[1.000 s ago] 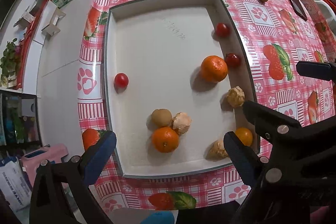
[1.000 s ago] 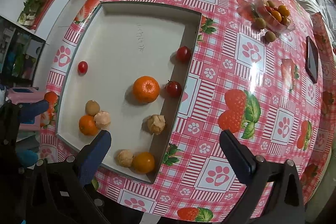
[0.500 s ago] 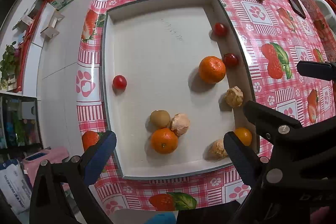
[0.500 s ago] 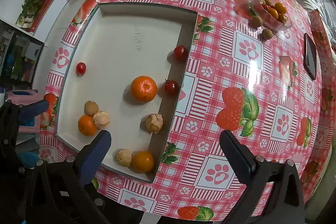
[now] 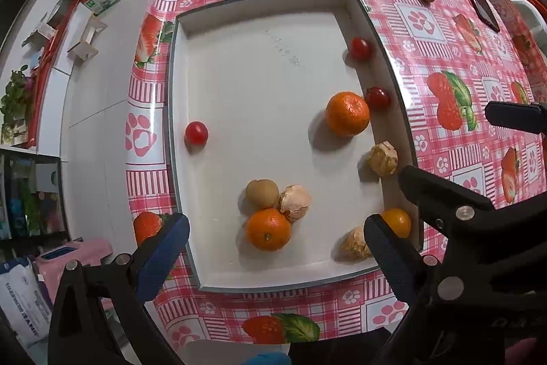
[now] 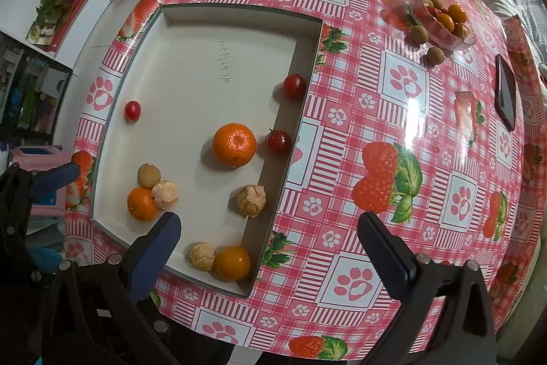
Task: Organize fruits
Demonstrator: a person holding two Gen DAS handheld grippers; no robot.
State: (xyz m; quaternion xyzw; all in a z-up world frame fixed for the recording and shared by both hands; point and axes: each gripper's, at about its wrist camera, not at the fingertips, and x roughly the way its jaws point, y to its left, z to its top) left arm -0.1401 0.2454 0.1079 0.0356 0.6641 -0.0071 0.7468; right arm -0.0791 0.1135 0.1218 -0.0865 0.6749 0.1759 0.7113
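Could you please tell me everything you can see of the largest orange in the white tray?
The orange is round, bright and unpeeled, with dimpled glossy skin and a small pale navel facing up. It rests on the floor of the white tray, towards the wall nearest the fruit bowl. A dark red tomato sits close beside it; contact is unclear. Neither gripper touches it.

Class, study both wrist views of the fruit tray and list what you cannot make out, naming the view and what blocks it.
1. Left wrist view: the yellow-orange fruit and the peeled fruit in the tray's near corner are partly covered by the left gripper finger.
2. Both views: the glass bowl contents are too small to count.
3. Right wrist view: writing on the tray floor is unreadable.
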